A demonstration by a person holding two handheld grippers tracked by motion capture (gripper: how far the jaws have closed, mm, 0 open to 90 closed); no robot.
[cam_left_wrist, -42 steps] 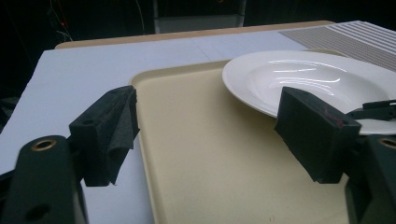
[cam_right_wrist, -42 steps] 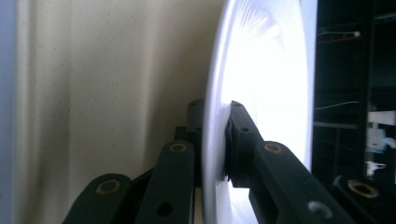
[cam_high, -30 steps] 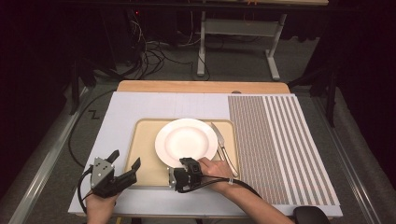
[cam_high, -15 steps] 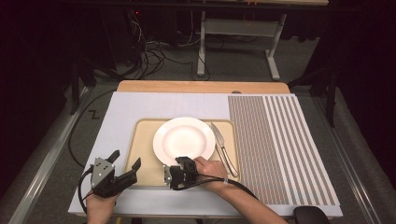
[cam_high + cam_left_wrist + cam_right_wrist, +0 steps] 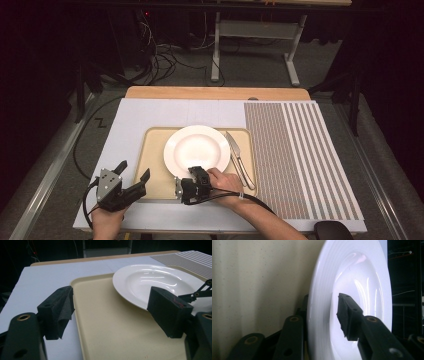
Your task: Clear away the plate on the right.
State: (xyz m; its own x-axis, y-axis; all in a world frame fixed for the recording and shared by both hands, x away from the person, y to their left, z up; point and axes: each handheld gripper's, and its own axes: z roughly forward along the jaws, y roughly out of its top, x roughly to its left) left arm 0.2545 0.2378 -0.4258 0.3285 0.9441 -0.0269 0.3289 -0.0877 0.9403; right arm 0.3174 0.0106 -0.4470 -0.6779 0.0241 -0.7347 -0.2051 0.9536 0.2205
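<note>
A white plate lies on a beige tray; it also shows in the left gripper view. My right gripper lies on its side at the plate's near rim. Its jaws have just been opening. In the right gripper view the plate rim stands between the jaws of that gripper: one pad hovers off the plate's inner face, and the rim hides the other. My left gripper is open at the tray's front left corner with nothing between its pads.
Two pieces of cutlery lie on the tray right of the plate. A striped mat covers the table's right side and a pale mat the left. A wooden board runs along the far edge.
The right gripper's jaws have spread apart around the plate's near rim. The plate has shifted slightly to the left. The left gripper has kept still.
</note>
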